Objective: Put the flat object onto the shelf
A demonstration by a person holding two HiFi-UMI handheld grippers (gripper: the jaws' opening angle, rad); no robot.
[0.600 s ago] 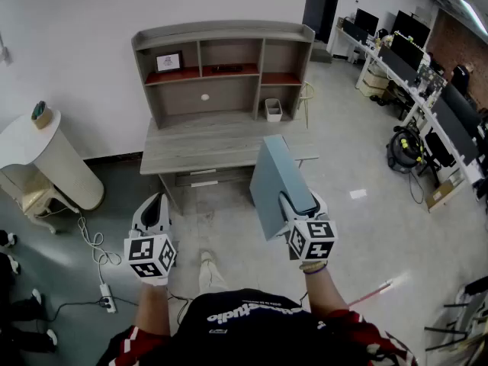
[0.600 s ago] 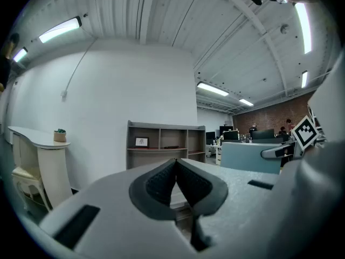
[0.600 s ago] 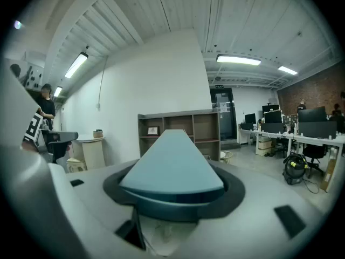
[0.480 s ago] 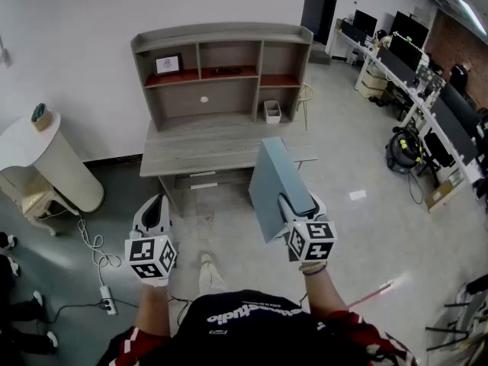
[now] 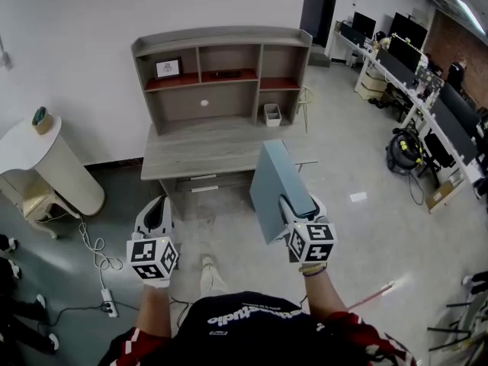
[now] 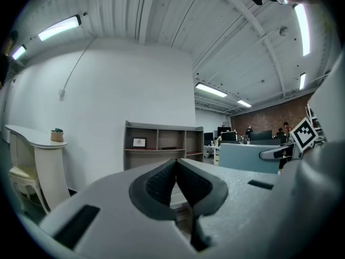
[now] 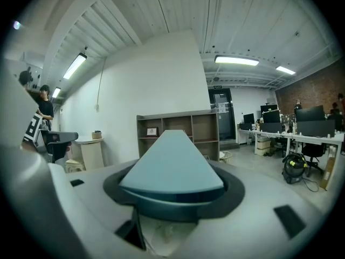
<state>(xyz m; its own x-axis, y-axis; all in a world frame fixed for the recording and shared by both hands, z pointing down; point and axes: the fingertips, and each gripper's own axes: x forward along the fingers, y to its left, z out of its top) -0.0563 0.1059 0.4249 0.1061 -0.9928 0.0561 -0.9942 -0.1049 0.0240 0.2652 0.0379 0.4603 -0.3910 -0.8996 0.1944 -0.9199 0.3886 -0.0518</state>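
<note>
Hardly anything has moved since half a second ago: my left gripper (image 5: 157, 201) and right gripper (image 5: 296, 203) sit where they were, and the desk (image 5: 217, 149) has drifted a shade lower in the head view. My right fingers grasp the near edge of the board (image 5: 273, 185), which stands on edge and runs forward from them toward the desk. My left fingers are pinched together on nothing. Ahead of both fingertips the shelf (image 5: 221, 78) stands on the desk against a white wall (image 5: 76, 21). Bare floor (image 5: 221, 212) lies between fingers and desk. A white table (image 5: 46, 158) is off left and office desks (image 5: 404, 59) are well off right.
</note>
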